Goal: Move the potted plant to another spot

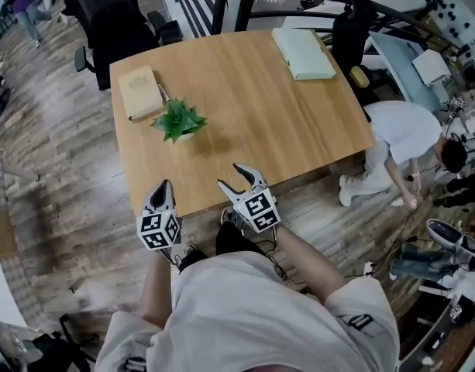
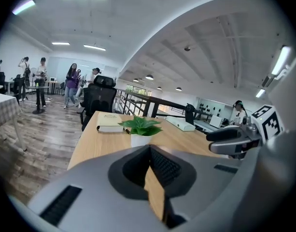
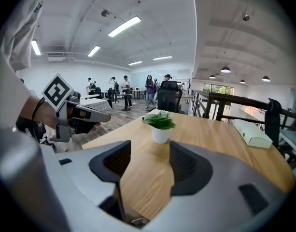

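The potted plant [image 1: 177, 121], green leaves in a small white pot, stands on the left half of the wooden table [image 1: 299, 122]. It shows ahead of both grippers, in the left gripper view [image 2: 140, 127] and the right gripper view [image 3: 160, 122]. My left gripper [image 1: 164, 184] hovers at the table's near edge, well short of the plant, its jaws together [image 2: 150, 149] and holding nothing. To its right, my right gripper [image 1: 228, 173] is over the near edge too, open, with only bare tabletop between its fingers [image 3: 148, 146].
A tan book [image 1: 140, 91] lies just behind the plant at the far left. A pale green box [image 1: 303, 53] rests at the far right of the table. A black office chair [image 1: 113, 22] stands behind. A person [image 1: 407, 138] crouches to the right of the table.
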Motion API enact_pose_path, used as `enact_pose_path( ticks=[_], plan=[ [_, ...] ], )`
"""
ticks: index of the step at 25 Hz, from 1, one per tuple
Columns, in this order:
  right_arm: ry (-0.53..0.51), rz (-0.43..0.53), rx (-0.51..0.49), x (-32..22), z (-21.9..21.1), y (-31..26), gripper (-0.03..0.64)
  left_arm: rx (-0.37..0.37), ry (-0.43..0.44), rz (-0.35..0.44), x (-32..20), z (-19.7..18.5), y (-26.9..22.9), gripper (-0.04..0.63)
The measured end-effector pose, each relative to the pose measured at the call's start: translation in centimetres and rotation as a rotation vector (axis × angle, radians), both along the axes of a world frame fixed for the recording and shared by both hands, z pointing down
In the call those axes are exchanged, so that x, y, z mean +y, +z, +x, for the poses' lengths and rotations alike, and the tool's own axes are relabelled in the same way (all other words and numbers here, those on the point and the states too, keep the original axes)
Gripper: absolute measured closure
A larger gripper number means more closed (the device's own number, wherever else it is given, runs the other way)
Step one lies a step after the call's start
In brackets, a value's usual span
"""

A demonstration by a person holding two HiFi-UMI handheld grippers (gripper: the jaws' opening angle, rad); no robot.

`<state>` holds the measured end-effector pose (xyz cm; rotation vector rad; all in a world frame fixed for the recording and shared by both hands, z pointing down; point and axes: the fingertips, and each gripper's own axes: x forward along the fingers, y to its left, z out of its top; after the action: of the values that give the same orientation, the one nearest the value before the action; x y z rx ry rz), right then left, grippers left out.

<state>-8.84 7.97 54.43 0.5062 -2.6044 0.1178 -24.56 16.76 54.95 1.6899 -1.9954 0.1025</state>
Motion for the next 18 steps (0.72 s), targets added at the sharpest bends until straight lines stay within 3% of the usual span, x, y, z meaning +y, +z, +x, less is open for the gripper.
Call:
enact_pose_path(
  ticks=[5, 18],
  plan=[
    [-0.069, -0.021, 0.012, -4.0, -0.1, 1.5, 0.335, 0.002, -0.085, -0.032, -2.7, -0.2, 1.7, 0.583],
    [-0.109, -0.075, -0.007, -7.9, -2.7, 5.2, 0.294, -0.004, -0.140, -0.103, -4.1, 0.1, 4.8, 0.583]
  ],
)
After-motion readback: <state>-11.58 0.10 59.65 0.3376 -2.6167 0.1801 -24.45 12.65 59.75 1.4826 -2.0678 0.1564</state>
